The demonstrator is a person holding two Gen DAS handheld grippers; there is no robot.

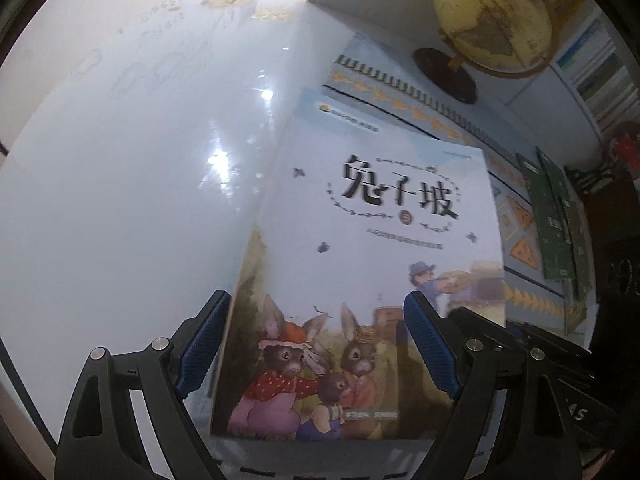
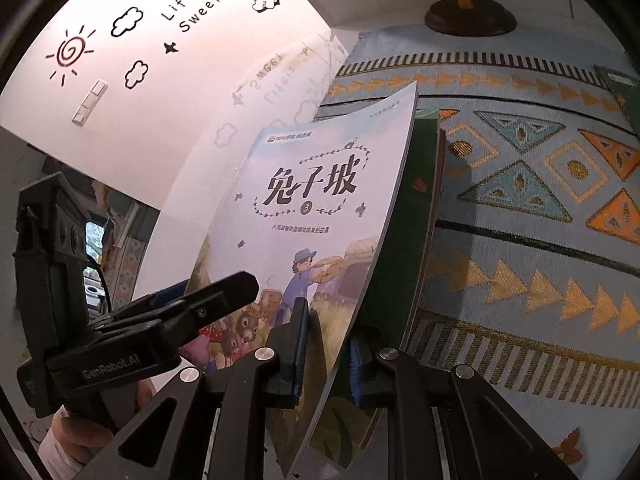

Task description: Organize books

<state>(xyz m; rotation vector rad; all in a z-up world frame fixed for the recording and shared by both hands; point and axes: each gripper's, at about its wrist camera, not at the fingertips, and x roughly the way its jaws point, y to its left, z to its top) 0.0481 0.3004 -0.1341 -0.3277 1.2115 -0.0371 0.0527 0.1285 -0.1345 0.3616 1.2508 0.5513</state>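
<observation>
Rabbit book (image 1: 360,280) before globe (image 1: 492,16)

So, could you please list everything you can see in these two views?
rabbit book: one, pale blue illustrated cover, at the cloth's left edge
green books: at least two, dark green, on the cloth to the right of the rabbit book
globe: one, yellowish on a dark base, far side of the cloth
cloth: one, blue-grey with orange triangles, under the books
table: one, glossy white
wall drawings: sun, clouds, lettering, on the white wall
hand: one, holding the left claw
left claw: open, over the rabbit book
right claw: book's edge between its pads, grip unclear
</observation>
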